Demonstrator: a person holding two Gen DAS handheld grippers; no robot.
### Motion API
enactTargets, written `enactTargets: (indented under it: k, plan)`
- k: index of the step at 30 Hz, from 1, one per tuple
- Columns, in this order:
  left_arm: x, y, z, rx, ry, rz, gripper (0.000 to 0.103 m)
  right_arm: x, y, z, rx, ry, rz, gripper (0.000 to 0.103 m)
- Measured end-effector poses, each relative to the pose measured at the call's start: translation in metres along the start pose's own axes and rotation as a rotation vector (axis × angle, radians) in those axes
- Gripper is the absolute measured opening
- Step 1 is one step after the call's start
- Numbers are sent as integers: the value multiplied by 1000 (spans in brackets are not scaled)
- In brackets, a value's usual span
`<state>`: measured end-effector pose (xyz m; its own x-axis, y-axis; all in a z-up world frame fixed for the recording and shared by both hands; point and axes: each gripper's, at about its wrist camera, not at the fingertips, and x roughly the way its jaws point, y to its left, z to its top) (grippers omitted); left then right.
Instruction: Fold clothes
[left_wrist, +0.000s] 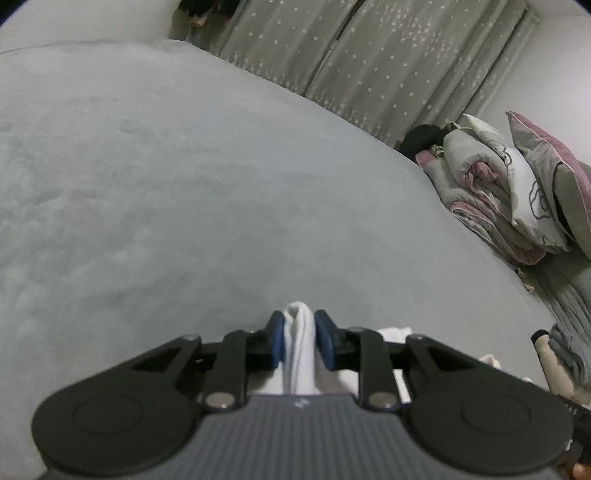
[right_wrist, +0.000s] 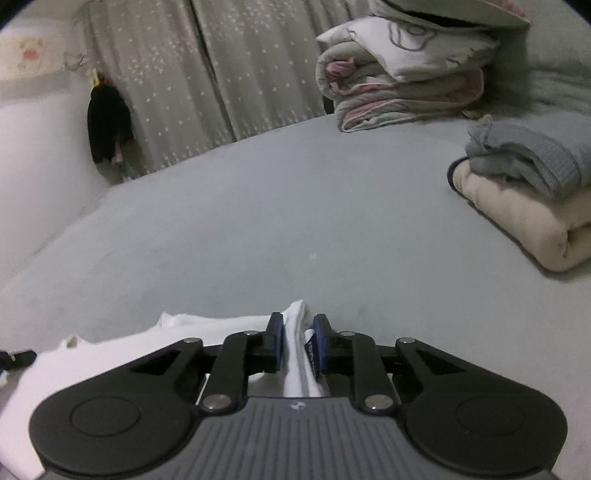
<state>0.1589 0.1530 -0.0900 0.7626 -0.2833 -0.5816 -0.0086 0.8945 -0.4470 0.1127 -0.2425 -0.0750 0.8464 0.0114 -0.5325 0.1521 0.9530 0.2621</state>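
Left tongs sit nearest the lens, clenched on a bunched ridge of white garment; right tongs likewise clamp a fold of the same white cloth, which spreads out to the left in the right wrist view, low over the grey bed. Whether the cloth's far part rests on the bed or hangs, can't tell.

Handling, by my guess: thin, light, v. soft fabric, no stiffness, so it'll sag between the two grips and crease wherever pinched. Not fragile, prob. not slippery in the blue pads. Best hold is at edges/corners w/ both grips kept apart so the span stays taut.

Around: folded grey knit atop a cream folded piece at right, rolled quilts & pillow further back, starred curtains behind. Bed middle is bare; only the stack at right crowds a wide swing.
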Motion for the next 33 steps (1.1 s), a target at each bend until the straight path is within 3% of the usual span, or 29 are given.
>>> enactTargets:
  k: [3,6,9,12,15,19,22,26,27,29,33]
  plan:
    - [-17,-8,2,-14,-75,15,49,-12,4,1,-14,-37,-29,38]
    - [-36,-22,-1,36,-129,-63,51,-30,21,2,-58,-86,-16,48]
    - [-45,-40,-11,141,-106,-186,52,-40,49,-4,-163,-77,60,55]
    - [-39,-55,-30,236,-30,-233,56,-43,76,-24,-302,-38,115,55]
    - [-28,-60,-48,328,26,-179,58,-38,91,-44,-418,8,126,55]
    - [-35,-60,-56,401,16,-146,58,-34,73,-45,-433,21,99,54]
    - [-47,-46,-48,360,6,-122,58,-34,55,-39,-427,28,42,54]
    - [-66,-20,-25,217,7,-142,59,-54,41,-26,-301,65,74,53]
    - [-73,-14,-19,180,3,-139,70,-60,38,-23,-267,75,84,54]
    - [-87,-1,-12,92,14,-152,83,-71,32,-16,-198,94,106,57]
    - [-106,23,-3,-100,85,-182,86,-92,19,-4,-53,147,140,61]
